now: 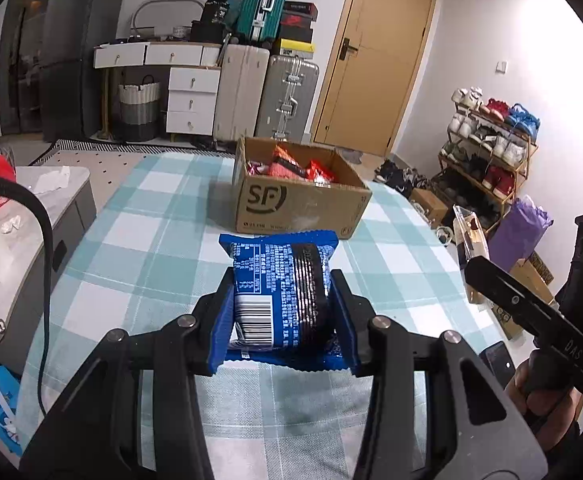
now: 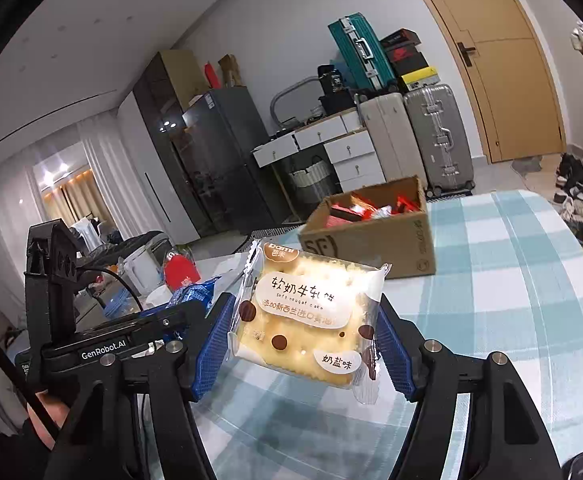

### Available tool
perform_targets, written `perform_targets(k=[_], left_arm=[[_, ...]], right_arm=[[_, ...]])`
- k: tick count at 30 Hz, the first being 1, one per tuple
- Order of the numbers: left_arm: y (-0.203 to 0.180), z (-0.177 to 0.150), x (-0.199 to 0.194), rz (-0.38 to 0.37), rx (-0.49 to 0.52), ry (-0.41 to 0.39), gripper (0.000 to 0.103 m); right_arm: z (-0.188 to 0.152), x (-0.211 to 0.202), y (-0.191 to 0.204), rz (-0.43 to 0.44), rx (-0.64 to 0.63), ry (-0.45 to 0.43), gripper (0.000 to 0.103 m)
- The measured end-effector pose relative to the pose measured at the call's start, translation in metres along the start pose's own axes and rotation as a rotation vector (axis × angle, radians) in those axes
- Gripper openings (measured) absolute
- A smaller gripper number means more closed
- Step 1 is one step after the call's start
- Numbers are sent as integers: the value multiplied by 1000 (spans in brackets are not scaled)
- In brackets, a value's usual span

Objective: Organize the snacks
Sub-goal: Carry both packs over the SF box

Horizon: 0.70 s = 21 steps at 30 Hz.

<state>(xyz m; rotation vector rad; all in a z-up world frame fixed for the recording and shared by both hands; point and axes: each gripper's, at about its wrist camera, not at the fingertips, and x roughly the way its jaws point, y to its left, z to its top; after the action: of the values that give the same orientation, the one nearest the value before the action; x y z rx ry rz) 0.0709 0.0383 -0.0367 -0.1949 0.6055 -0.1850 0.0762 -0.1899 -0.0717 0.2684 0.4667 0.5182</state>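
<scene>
My left gripper (image 1: 283, 304) is shut on a blue snack packet (image 1: 281, 288), held barcode side up above the checked tablecloth (image 1: 139, 240). My right gripper (image 2: 307, 328) is shut on a clear-wrapped nougat cake packet (image 2: 311, 320), also lifted off the table. An open cardboard box (image 1: 299, 208) marked SF stands ahead at the table's far end, with several red and orange snack packets (image 1: 291, 166) inside. In the right wrist view the same box (image 2: 375, 240) sits beyond the cake packet, and the left gripper's body (image 2: 103, 344) shows at lower left with the blue packet (image 2: 195, 294) in it.
A grey side cabinet (image 1: 31, 240) with clutter stands left of the table. The right gripper's body (image 1: 539, 320) and a hand (image 1: 539, 396) are at right. Suitcases (image 1: 267, 96), white drawers (image 1: 191, 100), a door (image 1: 375, 56) and a shoe rack (image 1: 491, 148) line the far walls.
</scene>
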Motion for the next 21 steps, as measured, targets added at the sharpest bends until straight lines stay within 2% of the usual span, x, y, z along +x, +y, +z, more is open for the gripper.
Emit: perform_targets(k=[4,8,11,14,21], left_arm=[[2,7,-20,1,29,-25,41],[11,17,-31,-10,45,-18,41],[18,29,-38,8,72,-24,41],[22,42,-40,14,99,-17,41],[37,88,-20,-39,79,35,41]], right_arm=[[11,-7,21,10,-40,-20,68],[23,-14,35,15,-77,-31,69],[33,-19,40,27,-89,-43,69],[44,-18,40,30,-90,-40,69],[83,-2,43,28,-145,-11,69]])
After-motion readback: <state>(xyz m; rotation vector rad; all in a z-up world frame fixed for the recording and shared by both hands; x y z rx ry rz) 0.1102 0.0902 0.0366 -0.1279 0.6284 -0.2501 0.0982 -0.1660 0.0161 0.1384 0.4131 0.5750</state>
